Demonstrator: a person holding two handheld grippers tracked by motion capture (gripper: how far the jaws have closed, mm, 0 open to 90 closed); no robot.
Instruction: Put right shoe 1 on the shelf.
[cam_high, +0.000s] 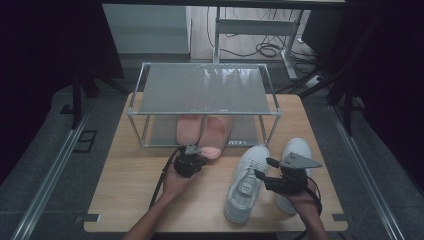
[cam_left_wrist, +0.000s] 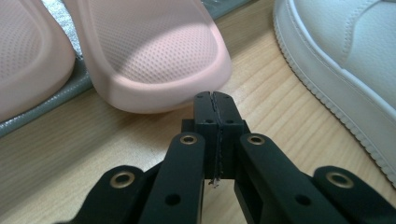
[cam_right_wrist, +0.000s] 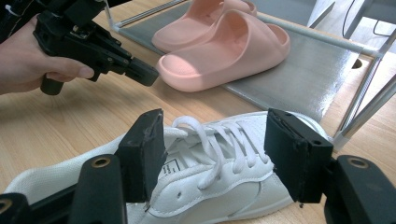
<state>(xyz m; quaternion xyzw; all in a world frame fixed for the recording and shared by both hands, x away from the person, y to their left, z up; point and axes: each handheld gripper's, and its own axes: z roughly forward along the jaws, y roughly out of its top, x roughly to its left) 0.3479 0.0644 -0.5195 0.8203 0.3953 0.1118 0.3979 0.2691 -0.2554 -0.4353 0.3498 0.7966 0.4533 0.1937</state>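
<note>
While the left gripper (cam_left_wrist: 215, 99), jaws clenched on nothing, sat just near of the pink slipper (cam_left_wrist: 154, 56) jutting from the rack's (cam_high: 150, 112) lower shelf, the right gripper (cam_right_wrist: 212, 144) stood released astride the white sneaker (cam_right_wrist: 205, 158).

No readable text or labels

Right gripper (cam_right_wrist: 212, 154): jaws spread wide, one either side of white sneaker (cam_right_wrist: 205, 177), over its laces, pads clear of it. Beyond the sneaker: two pink slides (cam_right_wrist: 224, 51), side by side on grey lower shelf of rack (cam_right_wrist: 303, 79), nearer toe overhanging shelf edge. Beyond and left of the sneaker: left gripper (cam_right_wrist: 147, 74), hand-held, jaws closed, tip just beside that toe.
</note>
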